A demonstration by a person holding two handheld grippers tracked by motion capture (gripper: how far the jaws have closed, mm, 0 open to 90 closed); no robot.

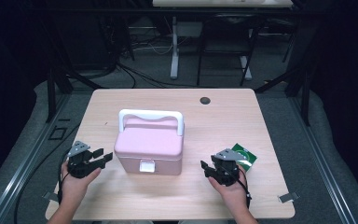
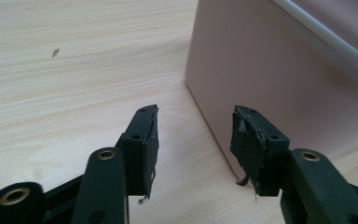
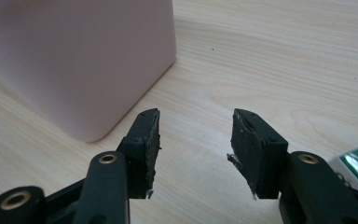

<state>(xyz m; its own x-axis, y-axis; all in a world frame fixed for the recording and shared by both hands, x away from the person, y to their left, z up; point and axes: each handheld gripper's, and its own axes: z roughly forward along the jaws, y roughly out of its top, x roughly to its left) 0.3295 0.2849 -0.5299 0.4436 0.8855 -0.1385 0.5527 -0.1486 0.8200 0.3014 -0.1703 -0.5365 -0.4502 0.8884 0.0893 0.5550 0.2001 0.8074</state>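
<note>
- The left gripper (image 1: 103, 156) is held in a hand (image 1: 77, 184) near the tabletop's front-left corner; its jaws stand apart with nothing between them, and they aim at the left side of the box.
- In the left gripper view that gripper (image 2: 195, 135) has bare wood between its pads, and the pink wall of the box (image 2: 279, 79) rises just beyond, close to the right-hand pad but apart from it.
- The right gripper (image 1: 206, 167) is held in the other hand (image 1: 233, 189) towards the front-right part of the tabletop; its jaws are also spread and hold nothing.
- In the right gripper view that gripper (image 3: 195, 135) aims at bare wood just past the rounded corner of the box (image 3: 79, 56).
- The box (image 1: 149, 149) sits between the two grippers, in the middle of the tabletop (image 1: 223, 121) and somewhat towards the front edge. Its long axis runs left to right, parallel to the front edge.
- Its lid is shut, the white handle (image 1: 151, 116) stands upright along the far side, and the white clasp (image 1: 146, 166) faces the front edge.
- A green packet (image 1: 244, 156) lies just behind the right gripper, near the right edge; its print is too small to read.
- A dark round hole (image 1: 205, 100) sits near the far edge.
</note>
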